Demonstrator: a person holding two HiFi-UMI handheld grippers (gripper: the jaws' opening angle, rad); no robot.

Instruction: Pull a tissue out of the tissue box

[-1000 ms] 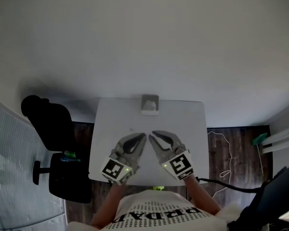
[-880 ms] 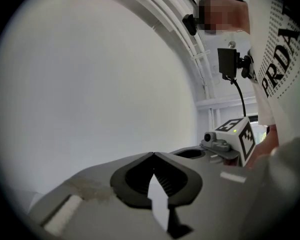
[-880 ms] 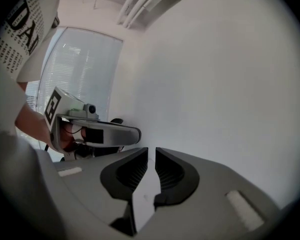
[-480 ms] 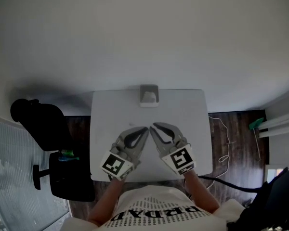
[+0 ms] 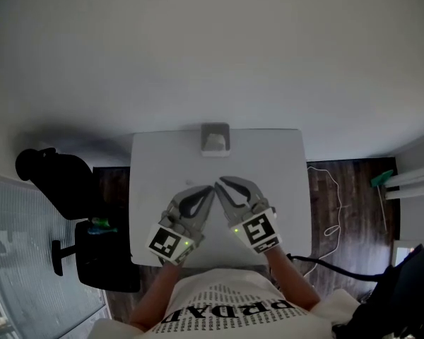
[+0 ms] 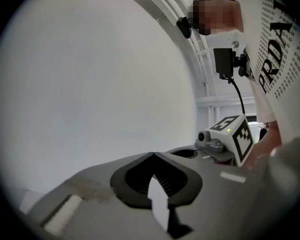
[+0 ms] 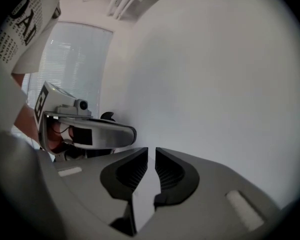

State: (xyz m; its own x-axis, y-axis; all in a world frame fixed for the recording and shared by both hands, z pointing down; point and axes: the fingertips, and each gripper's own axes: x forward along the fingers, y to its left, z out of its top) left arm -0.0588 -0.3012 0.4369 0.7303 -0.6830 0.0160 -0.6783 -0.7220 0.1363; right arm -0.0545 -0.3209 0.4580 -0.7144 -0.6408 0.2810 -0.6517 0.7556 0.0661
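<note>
The tissue box (image 5: 215, 139) sits at the far edge of the table (image 5: 275, 168), about midway along that edge and against the wall side, with a pale tuft of tissue showing at its top opening; the tuft is too small in the head view to tell its shape. A tissue is likely thin, soft and very light, and it tears easily, so the hold should fall on the raised tuft itself, pinched low enough to catch a full fold, not just a corner. The box looks small and light too, and may lift or slide with the pull unless it is steadied at one end or the pull goes straight up and slowly.

Both grippers are at the near edge, well apart from the box, angled inward so their tips almost meet. The left gripper (image 5: 210, 190) has its jaws pressed together at the tips, with nothing between them. The right gripper (image 5: 220, 183) has its jaws nearly together, a thin slit open between the ribbed pads, and nothing in it. No reach has begun, by the look of it. A black office chair (image 5: 67, 182) stands on the dark floor beside the table's left side
</note>
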